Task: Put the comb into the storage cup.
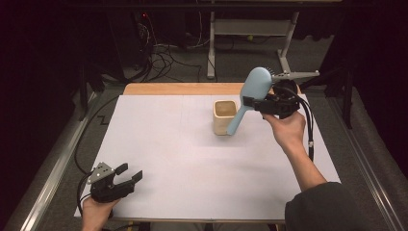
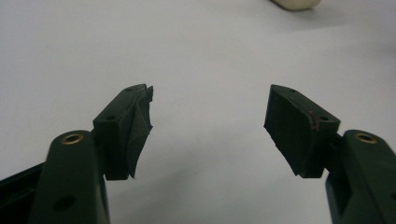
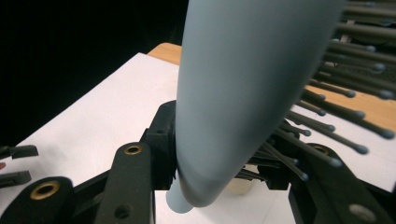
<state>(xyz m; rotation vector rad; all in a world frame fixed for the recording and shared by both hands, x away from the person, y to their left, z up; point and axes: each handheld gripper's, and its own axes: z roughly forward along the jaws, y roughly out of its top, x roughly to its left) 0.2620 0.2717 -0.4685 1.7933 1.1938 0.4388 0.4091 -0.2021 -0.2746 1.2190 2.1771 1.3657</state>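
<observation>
1. Nearest the high view's camera, the left gripper (image 1: 129, 174) rests at the near left corner of the white sheet (image 1: 163, 144), held by the left hand (image 1: 98, 211).
2. Its jaws stand wide apart with nothing between them; in the left gripper view the bare sheet shows through the gap between the pads (image 2: 292, 128).
3. Farther off, the right hand (image 1: 288, 130) holds the right gripper (image 1: 251, 103) above the far right part of the sheet.
4. That gripper's jaws are clamped on the brush (image 1: 250, 94), a pale blue hairbrush, at the neck where head meets handle.
5. In the right gripper view the brush (image 3: 243, 93) rises from between the jaws, smooth back against the left jaw, bristles (image 3: 336, 112) pointing right over the right jaw.
6. From above, the brush is tilted: head up and to the right, handle slanting down and left.
7. Handle tip sits at the right side of the cup (image 1: 222, 115); whether it touches cannot be told.
8. Cup stands upright near the sheet's far edge, well apart from the left gripper.
</observation>
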